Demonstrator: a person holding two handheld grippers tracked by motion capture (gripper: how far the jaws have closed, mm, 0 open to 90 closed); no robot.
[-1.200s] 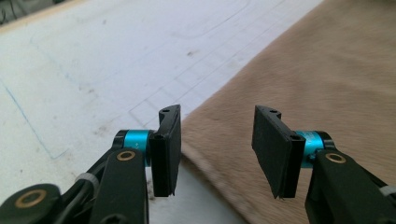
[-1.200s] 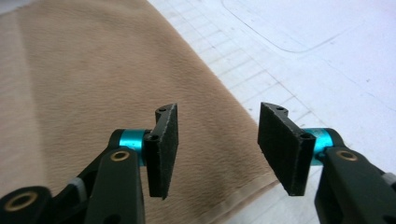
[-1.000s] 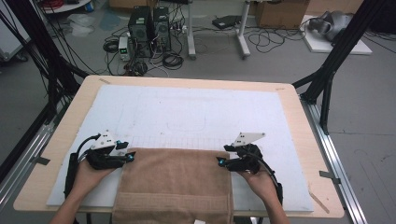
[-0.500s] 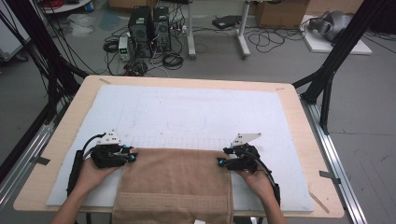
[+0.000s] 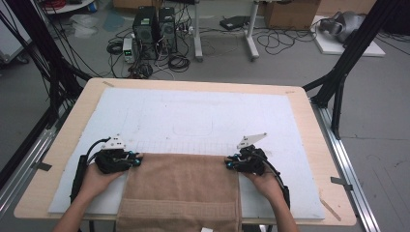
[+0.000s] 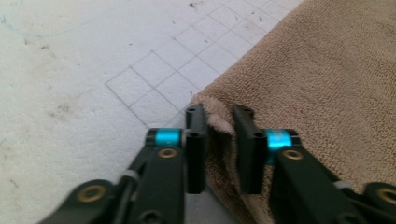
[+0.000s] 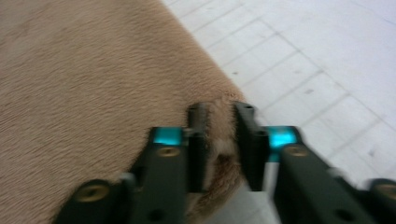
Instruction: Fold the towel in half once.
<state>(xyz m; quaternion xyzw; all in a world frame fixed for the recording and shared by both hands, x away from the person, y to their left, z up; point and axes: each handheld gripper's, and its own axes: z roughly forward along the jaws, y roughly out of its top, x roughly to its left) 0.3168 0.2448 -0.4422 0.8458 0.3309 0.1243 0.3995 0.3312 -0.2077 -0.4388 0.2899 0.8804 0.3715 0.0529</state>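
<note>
The near end of the tan towel (image 5: 180, 193) hangs over the counter's front edge, cut off at the bottom of the high view, so how far it hangs and how it ends cannot be told. Its far edge lies straight across the white gridded mat (image 5: 193, 121), and each far corner sits in a pair of tongs. The left tongs (image 6: 219, 122) have just been closing, and their jaws now pinch a small raised fold of the left far corner. The right tongs (image 7: 219, 116) have likewise just been closing on the right far corner, which bunches between their jaws; that view is blurred, so how deep the bite goes is hard to judge.

The step in hand looks like securing both corners. The next move probably calls for lifting the two corners evenly, hands level, to draw or fold the towel without skewing it. Beyond the wooden counter (image 5: 309, 111), cables and computer cases (image 5: 154, 26) sit on the floor.
</note>
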